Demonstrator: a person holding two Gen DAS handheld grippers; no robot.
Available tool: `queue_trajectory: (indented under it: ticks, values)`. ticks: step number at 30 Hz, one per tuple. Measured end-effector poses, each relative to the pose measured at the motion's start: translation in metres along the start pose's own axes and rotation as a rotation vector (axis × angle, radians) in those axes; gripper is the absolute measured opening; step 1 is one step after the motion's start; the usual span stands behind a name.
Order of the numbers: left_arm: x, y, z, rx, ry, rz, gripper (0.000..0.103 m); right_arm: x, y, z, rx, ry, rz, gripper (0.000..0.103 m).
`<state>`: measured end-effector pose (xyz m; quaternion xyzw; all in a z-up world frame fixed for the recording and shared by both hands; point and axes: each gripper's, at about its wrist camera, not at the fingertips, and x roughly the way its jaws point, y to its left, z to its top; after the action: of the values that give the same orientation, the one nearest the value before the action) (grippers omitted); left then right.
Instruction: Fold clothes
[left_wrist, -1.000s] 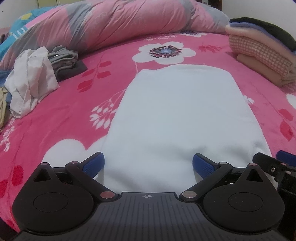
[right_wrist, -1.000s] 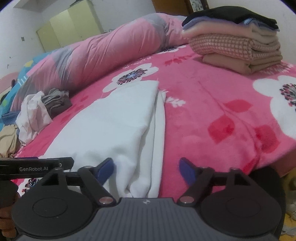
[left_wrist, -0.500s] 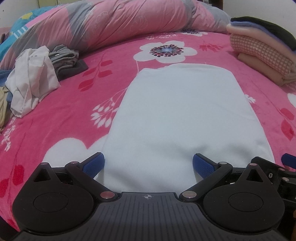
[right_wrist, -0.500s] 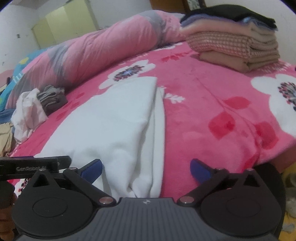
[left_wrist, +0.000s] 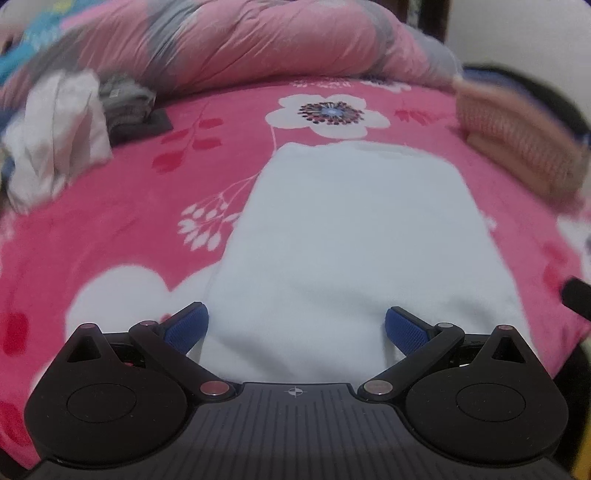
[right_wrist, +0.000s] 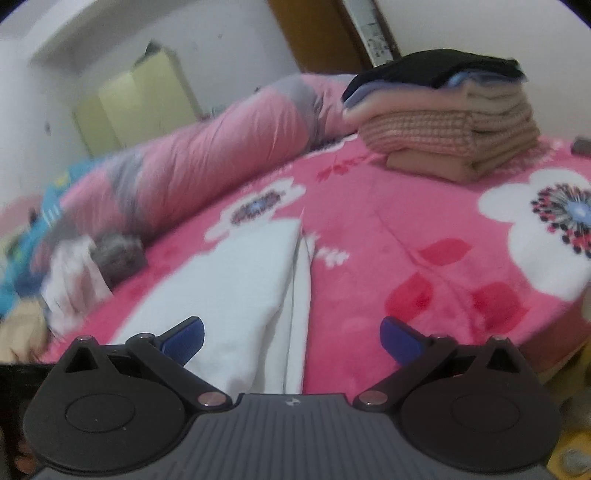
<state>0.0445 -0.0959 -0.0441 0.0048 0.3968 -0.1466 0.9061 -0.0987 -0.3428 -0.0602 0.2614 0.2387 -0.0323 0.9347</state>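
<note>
White garment (left_wrist: 354, 236), already folded into a long rectangle, lies flat on the pink floral bed (left_wrist: 122, 206), near edge right under both tools, far end toward the big flower print. Long axis runs near-to-far; right wrist view shows stacked layers along its right side (right_wrist: 301, 295). Left hand-held gripper (left_wrist: 295, 328) jaws wide apart, nothing held, hovering at the near hem over the left half. Right hand-held gripper (right_wrist: 291, 338) also fully spread, empty, straddling the layered right edge near the hem. Fabric looks soft, light, limp, thick-ish knit; likely to sag and let layers slide apart if pinched shallow. Best hold: the two near corners, pinching through all layers, then carry the hem toward the far end. Folded stack (right_wrist: 443, 122) sits far right; unfolded pile (left_wrist: 59, 136) far left, blurred.
</note>
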Motion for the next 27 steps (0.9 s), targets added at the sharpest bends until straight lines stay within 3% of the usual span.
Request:
queue_trajectory:
  ticks: [4, 9, 12, 15, 20, 23, 25, 27]
  values:
    - [-0.004, 0.035, 0.003, -0.152, -0.029, -0.098, 0.103, -0.009, -0.027, 0.008, 0.152, 0.001, 0.118, 0.103]
    - [-0.008, 0.061, -0.001, -0.160, -0.046, -0.127, 0.103, 0.000, -0.045, 0.009, 0.285, 0.057, 0.257, 0.103]
    - [-0.013, 0.075, -0.007, -0.191, -0.056, -0.209, 0.103, 0.010, -0.047, 0.006, 0.318, 0.097, 0.318, 0.102]
    - [-0.019, 0.082, -0.010, -0.204, -0.084, -0.254, 0.103, 0.019, -0.045, 0.003, 0.320, 0.133, 0.341, 0.101]
    - [-0.025, 0.080, -0.016, -0.104, -0.134, -0.267, 0.102, 0.031, -0.042, -0.001, 0.320, 0.195, 0.345, 0.095]
    - [-0.019, 0.081, -0.016, -0.083, -0.117, -0.291, 0.093, 0.039, -0.040, -0.001, 0.318, 0.230, 0.337, 0.090]
    - [-0.014, 0.081, -0.014, -0.085, -0.108, -0.332, 0.080, 0.041, -0.040, -0.001, 0.320, 0.249, 0.328, 0.088]
    - [-0.008, 0.080, -0.011, -0.070, -0.097, -0.354, 0.079, 0.044, -0.040, -0.002, 0.323, 0.263, 0.316, 0.087]
